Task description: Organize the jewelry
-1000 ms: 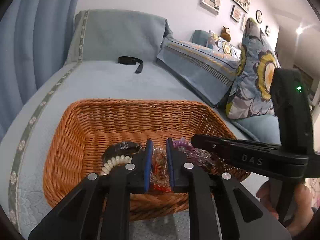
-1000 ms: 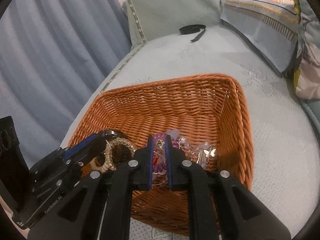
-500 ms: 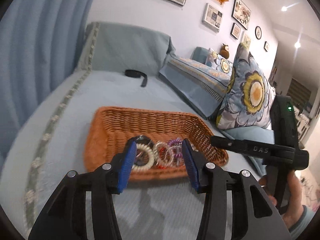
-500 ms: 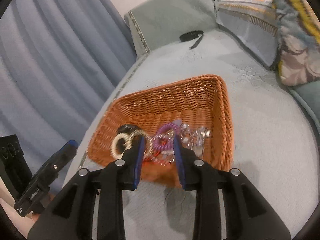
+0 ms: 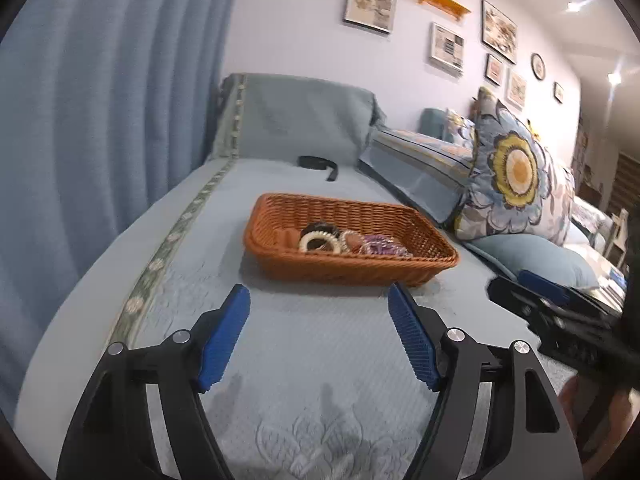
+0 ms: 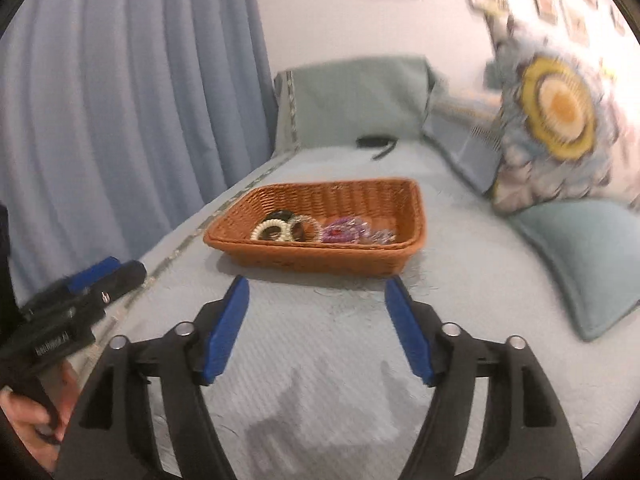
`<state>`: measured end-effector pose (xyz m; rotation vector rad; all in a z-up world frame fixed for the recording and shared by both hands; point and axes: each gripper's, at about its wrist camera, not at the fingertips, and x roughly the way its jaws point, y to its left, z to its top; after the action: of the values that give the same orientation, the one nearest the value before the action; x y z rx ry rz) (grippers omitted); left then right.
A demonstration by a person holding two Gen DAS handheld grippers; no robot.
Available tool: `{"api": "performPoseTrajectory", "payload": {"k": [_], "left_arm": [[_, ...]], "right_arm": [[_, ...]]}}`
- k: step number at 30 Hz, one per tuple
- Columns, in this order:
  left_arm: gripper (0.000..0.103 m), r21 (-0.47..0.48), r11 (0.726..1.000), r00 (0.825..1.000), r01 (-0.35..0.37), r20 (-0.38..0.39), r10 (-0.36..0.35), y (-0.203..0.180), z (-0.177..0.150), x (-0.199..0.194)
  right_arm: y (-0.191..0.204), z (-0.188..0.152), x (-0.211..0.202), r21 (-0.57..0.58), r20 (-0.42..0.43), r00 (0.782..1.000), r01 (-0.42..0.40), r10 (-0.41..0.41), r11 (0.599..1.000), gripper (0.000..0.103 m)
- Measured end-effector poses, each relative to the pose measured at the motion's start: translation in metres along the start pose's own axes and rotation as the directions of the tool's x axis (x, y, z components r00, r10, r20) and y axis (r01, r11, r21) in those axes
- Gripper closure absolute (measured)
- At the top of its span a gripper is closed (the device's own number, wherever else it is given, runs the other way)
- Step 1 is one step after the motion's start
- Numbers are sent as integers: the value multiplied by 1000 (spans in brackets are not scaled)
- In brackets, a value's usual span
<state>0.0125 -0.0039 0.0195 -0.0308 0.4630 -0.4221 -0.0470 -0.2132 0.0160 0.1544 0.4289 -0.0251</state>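
An orange wicker basket [image 5: 276, 220] [image 6: 320, 196] sits on the pale blue bed cover. Inside lie a cream spiral bracelet [image 5: 319, 242] [image 6: 272, 230], a dark band behind it, and purple and clear bead bracelets [image 5: 380, 246] [image 6: 344, 233]. My left gripper [image 5: 320, 294] hovers over the cover short of the basket, jaws opening, nothing between them. My right gripper [image 6: 316, 286] hangs the same way, jaws opening and empty. Each gripper shows in the other's view: the right one [image 5: 532, 292] at the right edge, the left one [image 6: 108, 276] at the left edge.
A black strap [image 5: 318, 162] [image 6: 374, 142] lies on the cover beyond the basket, near a grey-green pillow [image 5: 300, 116]. Patterned cushions [image 5: 516, 176] and a blue cushion [image 6: 580, 264] line the right side. A blue curtain [image 5: 100, 100] hangs at the left. A person's hand [image 6: 24, 412] grips the left tool.
Both grippers have pulled back out of the basket and away from it, and their jaws have gone from nearly closed over the bracelets to wide apart. The bracelets stay in the basket.
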Motion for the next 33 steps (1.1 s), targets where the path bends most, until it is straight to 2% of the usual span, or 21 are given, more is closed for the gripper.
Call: {"api": "performPoseTrajectory", "payload": {"k": [4,8,12,14,20,33], "left_arm": [[31,0,999,998,-49,32,49,-2,-15,-3],[23,44,991,989,-127,82,124,-13,-30,-1],[21,83,983,987,-163,28,161,-19,-38,15],[21,75,982,984,-175,41,172,-18,-38,14],[12,83,963,963,-255,114,245,-23,-42,1],[11,30,964,960,-263,104,258,-12,-38,-1]], "right_arm": [[2,-13,-3,-21,50,998,32,-31,999,29],[4,-19,2,-12,66,997,46,-45,999,29],[7,-25,10,-28,64,995,74,-72,997,29],[9,-27,12,-36,62,995,77,-74,996,28],[16,-32,10,-60,78,993,94,-89,994,25],[12,-32,12,-30,66,993,95,-93,995,23]]}}
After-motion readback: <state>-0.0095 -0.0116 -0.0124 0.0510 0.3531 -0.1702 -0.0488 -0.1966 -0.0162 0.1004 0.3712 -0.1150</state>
